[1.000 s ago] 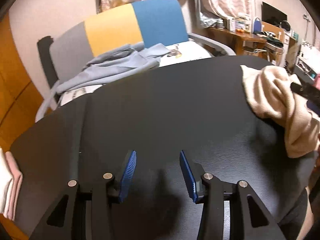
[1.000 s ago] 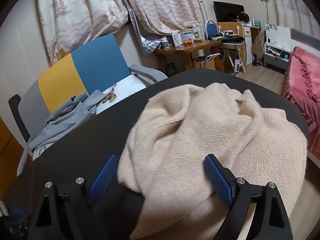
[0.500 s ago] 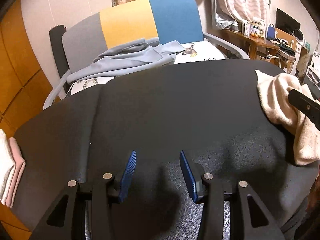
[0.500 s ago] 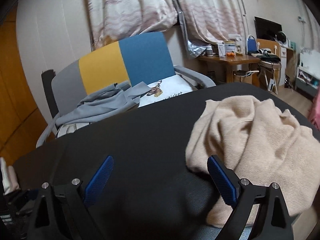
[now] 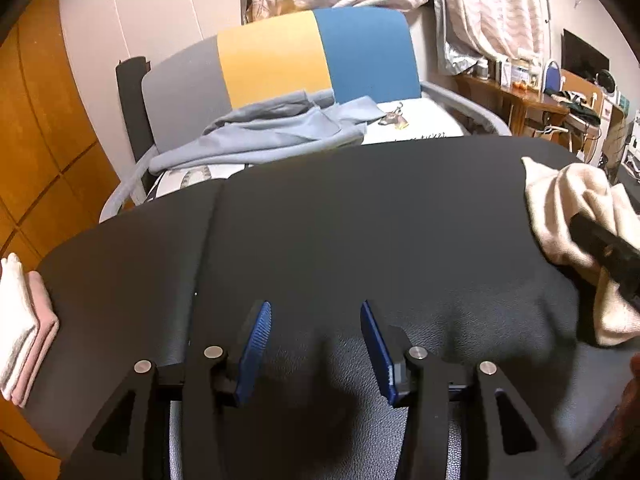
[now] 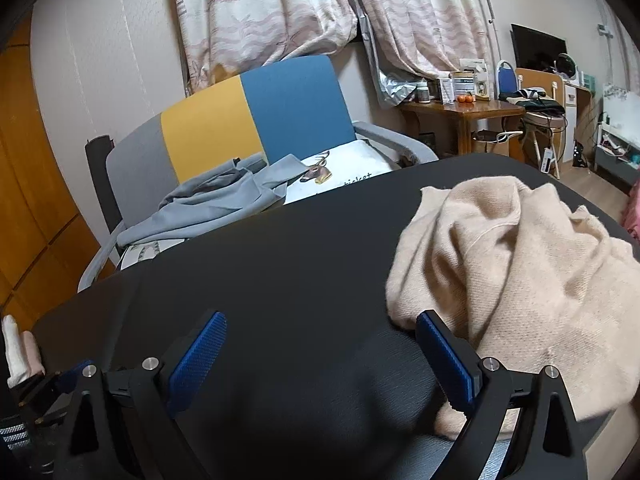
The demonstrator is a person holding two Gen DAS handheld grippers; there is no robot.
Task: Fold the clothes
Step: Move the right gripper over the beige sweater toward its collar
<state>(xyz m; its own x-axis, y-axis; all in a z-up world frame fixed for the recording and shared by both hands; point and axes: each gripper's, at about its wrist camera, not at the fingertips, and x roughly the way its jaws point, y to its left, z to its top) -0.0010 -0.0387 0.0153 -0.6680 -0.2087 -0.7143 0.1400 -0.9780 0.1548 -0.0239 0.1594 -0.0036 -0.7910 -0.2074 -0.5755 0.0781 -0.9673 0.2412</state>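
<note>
Moved: since a second ago the right gripper has pulled back off the sweater, which then filled the space between its fingers and now lies to its right; the left view has tilted up, showing more of the chair.
Counter: black, leather-like surface filling the lower half of both views, mostly bare in the middle.
Chair: behind the counter's far edge, its back in grey, yellow and blue panels.
Sweater: beige knit, crumpled in a heap on the counter's right side; its near-left edge lies just beside the right finger of the right gripper, whether touching I cannot tell.
Grey garment: draped loosely over the chair seat, partly covering a white cushion printed with a deer.
Folded stack: white and pink cloths, at the counter's left edge.
Left gripper: low over the near counter, blue pads apart, nothing between them.
Right gripper: fingers spread wide over bare counter, holding nothing; in the left view one black finger of it crosses in front of the sweater.
Side table: wooden, far right by the curtains, carrying small jars and boxes.
</note>
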